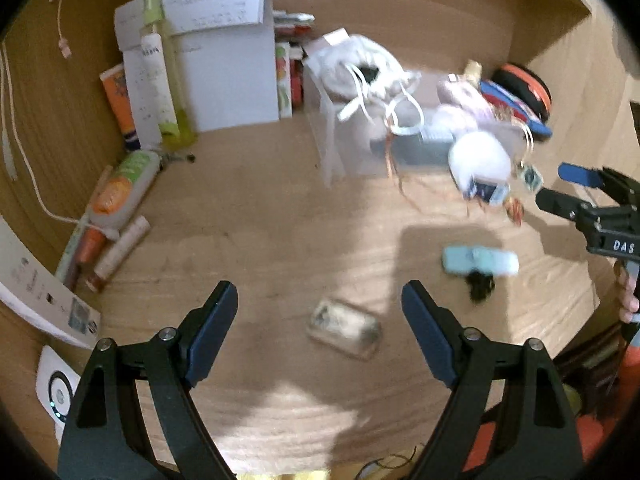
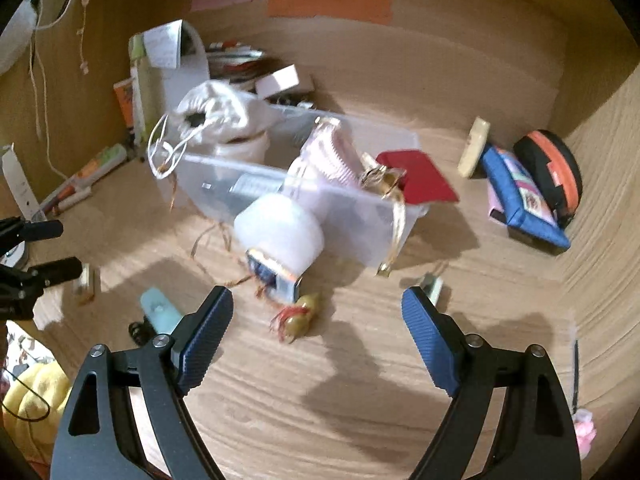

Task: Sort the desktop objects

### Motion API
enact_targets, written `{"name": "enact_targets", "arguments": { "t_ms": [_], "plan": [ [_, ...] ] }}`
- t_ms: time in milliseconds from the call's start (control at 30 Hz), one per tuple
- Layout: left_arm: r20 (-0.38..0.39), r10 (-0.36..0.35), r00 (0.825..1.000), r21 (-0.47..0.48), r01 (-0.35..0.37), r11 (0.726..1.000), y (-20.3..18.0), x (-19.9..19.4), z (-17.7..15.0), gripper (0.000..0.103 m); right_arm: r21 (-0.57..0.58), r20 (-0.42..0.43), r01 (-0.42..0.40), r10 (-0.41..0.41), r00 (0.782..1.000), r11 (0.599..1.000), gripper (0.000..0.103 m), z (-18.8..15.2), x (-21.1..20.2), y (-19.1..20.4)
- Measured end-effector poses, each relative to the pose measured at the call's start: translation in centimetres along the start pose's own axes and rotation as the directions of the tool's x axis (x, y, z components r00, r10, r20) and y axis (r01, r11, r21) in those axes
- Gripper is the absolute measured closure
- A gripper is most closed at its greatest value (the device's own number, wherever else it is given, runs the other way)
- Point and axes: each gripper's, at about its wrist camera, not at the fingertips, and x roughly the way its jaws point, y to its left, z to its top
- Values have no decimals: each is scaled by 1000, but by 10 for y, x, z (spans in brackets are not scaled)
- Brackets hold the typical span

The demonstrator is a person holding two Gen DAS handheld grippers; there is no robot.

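both grippers point(image 1: 320, 320) point(image 2: 318, 324) agape above cluttered desk point(image 2: 360, 380)

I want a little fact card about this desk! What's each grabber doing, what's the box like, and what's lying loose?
left hand-held gripper: open, empty, above a small clear packet
right hand-held gripper: open, empty, near a small gourd charm
box: clear plastic bin, holding a white drawstring pouch
loose on desk: light blue clip
back right corner: blue pouch
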Motion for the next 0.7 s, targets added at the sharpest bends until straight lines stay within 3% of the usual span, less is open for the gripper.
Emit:
{"name": "enact_targets", "arguments": {
  "t_ms": [200,300,367,500,700],
  "plan": [
    [-44,-3,999,3,3,1000,1,13,-16,22,22,-69,-90,92,993,996,18,-12,15,14],
    [-23,4,1000,4,-4,1000,1,13,-19,34,-6,-83,-138,137,987,990,18,-16,18,30],
    [-8,1,1000,15,0,1000,-1,11,-20,48,-32,-88,-150,146,985,988,18,-18,20,40],
    [16,3,1000,22,-4,1000,-2,9,-22,63,-84,-87,-143,136,987,986,19,-20,20,55],
    [37,14,999,3,-14,1000,1,6,-25,63,-105,-114,-199,187,976,974,19,-20,23,65]
  ]
}}
